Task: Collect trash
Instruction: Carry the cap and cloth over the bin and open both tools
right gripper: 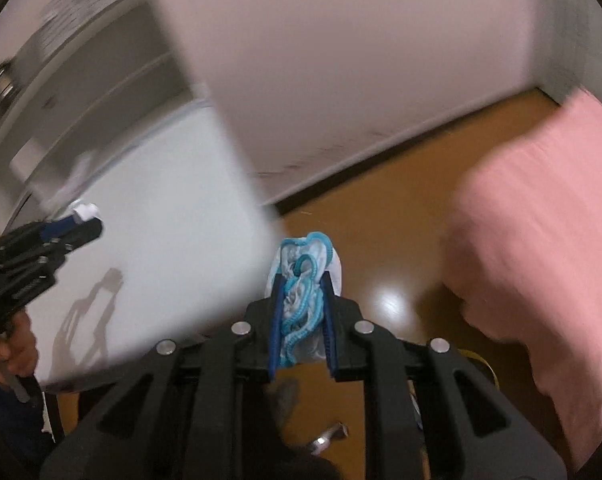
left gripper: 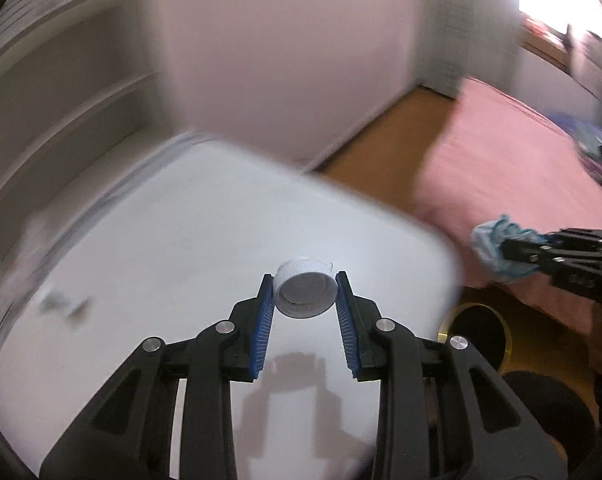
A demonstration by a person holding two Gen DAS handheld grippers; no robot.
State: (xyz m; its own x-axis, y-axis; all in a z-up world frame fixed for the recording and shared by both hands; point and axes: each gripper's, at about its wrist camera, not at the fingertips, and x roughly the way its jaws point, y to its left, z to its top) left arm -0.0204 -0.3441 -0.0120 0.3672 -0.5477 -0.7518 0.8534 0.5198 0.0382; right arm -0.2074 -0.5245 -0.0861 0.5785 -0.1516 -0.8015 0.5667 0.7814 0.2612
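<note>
Ribbed white cap (left gripper: pixel 305 290); crumpled blue-edged wad (right gripper: pixel 305 300), maybe fabric.

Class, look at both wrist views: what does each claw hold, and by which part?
Left claw: round white plastic bottle cap, pinched across its ribbed sides. Right claw: crumpled white-and-blue mask, clamped around its middle.

A white table top (left gripper: pixel 173 216) with a rounded corner fills the lower left of the left wrist view. Behind it, a plain pale wall (left gripper: pixel 285 52) occupies the upper centre. Orange-brown wooden flooring (right gripper: pixel 381 208) runs along the wall base and carries a light reflection. A pink cover (right gripper: pixel 541 240) lies at the right. A bright window (left gripper: pixel 561 4) sits upper right. Both views are motion-blurred.
</note>
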